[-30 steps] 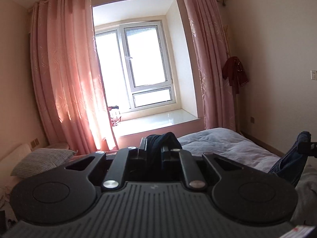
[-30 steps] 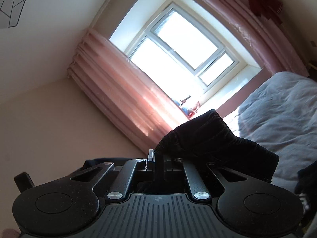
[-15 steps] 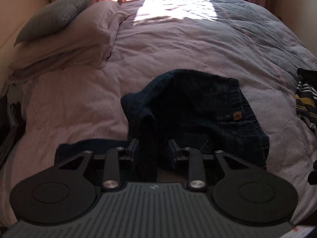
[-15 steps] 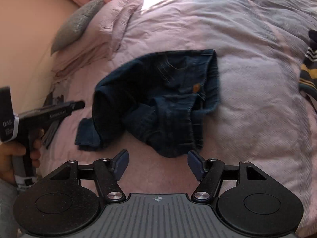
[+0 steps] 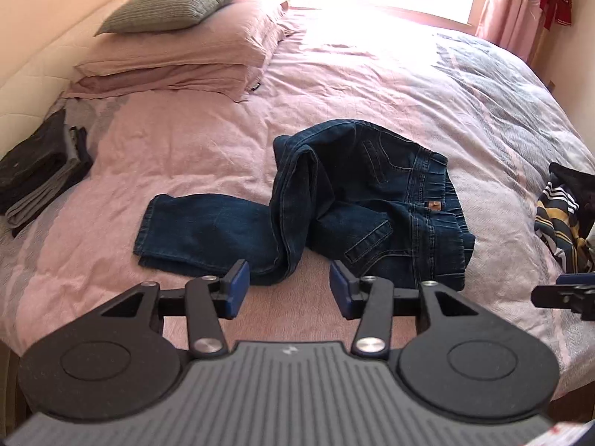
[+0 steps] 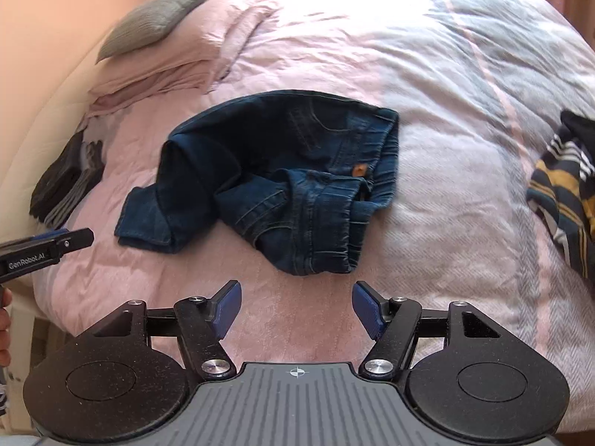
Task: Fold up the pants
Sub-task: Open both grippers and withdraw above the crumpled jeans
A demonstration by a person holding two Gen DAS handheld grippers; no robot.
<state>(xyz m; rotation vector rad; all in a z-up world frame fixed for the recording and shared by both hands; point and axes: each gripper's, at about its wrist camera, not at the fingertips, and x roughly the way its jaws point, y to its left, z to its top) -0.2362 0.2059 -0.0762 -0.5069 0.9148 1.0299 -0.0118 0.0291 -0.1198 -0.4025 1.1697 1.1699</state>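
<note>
Fig. legend, both wrist views: I have just let go of the jeans [image 5: 357, 200]. A sec ago both grippers were raised toward the window w/ dark denim pinched in each; now the pair lies dropped in a rumpled heap mid-bed on the pink duvet [image 5: 208, 126]. The left gripper [image 5: 286, 289] has just been opening and stands abt half spread, nothing betw. its blue pads, a twisted leg just beyond the tips. The right gripper [image 6: 295, 306] is spread wide and empty, over bare duvet short of the waistband [image 6: 334, 245]. Meaning for the task, as I judge it: folding proper hasn't begun; the garment is down but not flat, so it needs spreading first. One leg cuff [image 5: 163, 223] lies flat toward the left, the other leg is bunched and rolled over the seat, and the waist end w/ its tan patch [image 5: 433, 206] is doubled under itself. Surroundings: stacked pillows [image 5: 178, 59] and a grey cushion [image 5: 174, 7] at the headboard, a pile of dark folded clothes [image 5: 41, 171] at the left edge, and a striped navy-and-yellow garment [image 6: 561, 200] at the right edge, all well apart from the jeans. Nothing blocks my reach; the twist in the legs is the obstacle.
</note>
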